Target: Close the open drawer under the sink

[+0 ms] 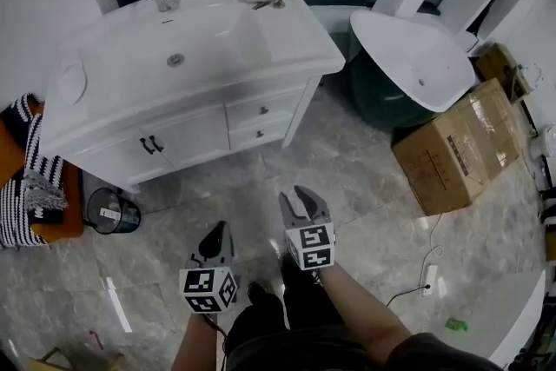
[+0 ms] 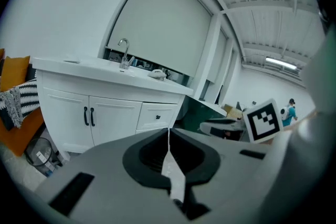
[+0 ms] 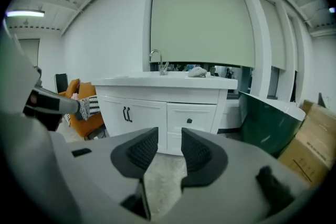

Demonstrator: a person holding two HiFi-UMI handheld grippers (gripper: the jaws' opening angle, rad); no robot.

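The white sink cabinet [image 1: 187, 65] stands ahead of me, with two small drawers at its right. The upper drawer [image 1: 263, 111] and lower drawer [image 1: 258, 135] both look flush with the cabinet front, as they do in the right gripper view [image 3: 190, 119]. Double doors with dark handles [image 1: 152, 145] are to their left. My left gripper [image 1: 217, 237] hangs over the floor well short of the cabinet, jaws shut on nothing [image 2: 168, 131]. My right gripper [image 1: 304, 202] is beside it, slightly nearer the drawers, open by a narrow gap and empty [image 3: 169, 136].
A dark waste bin [image 1: 113, 211] stands left of the cabinet beside an orange seat with a striped cloth [image 1: 30, 178]. A green-sided white tub [image 1: 413, 56] and a cardboard box [image 1: 465, 148] are at right. A power strip [image 1: 427, 274] lies on the marble floor.
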